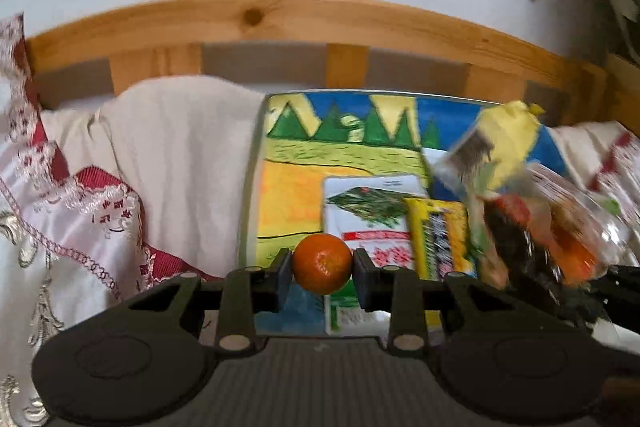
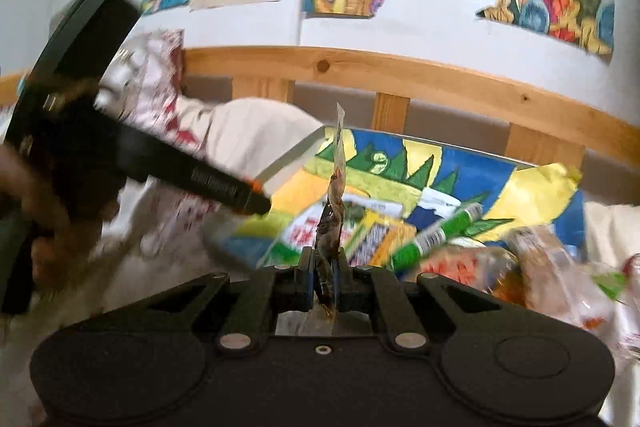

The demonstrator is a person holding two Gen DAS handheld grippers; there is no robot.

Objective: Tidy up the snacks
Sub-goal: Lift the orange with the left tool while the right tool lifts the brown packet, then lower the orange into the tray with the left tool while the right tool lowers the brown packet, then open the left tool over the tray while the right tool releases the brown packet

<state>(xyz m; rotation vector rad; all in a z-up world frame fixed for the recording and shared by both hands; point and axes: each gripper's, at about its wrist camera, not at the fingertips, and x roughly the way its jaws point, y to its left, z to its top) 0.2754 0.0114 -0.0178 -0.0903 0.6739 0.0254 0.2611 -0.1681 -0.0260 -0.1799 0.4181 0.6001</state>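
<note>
- Your left gripper point(image 1: 322, 269) clamps a small orange point(image 1: 322, 263) between its pads, held above the painted board point(image 1: 296, 163).
- Your right gripper point(image 2: 324, 277) is pinched tight on a clear snack wrapper point(image 2: 334, 195), standing edge-on.
- Other snack packets point(image 1: 376, 219) lie on the board; more are piled at its right.

We see soft, even daylight and no hard shadows. The curved pine headboard rail point(image 1: 280, 15) bows with fisheye distortion. Motion blur smears the crinkled clear snack packets point(image 1: 540, 211) and the black handheld gripper point(image 2: 132, 147) at left; corners darken.
</note>
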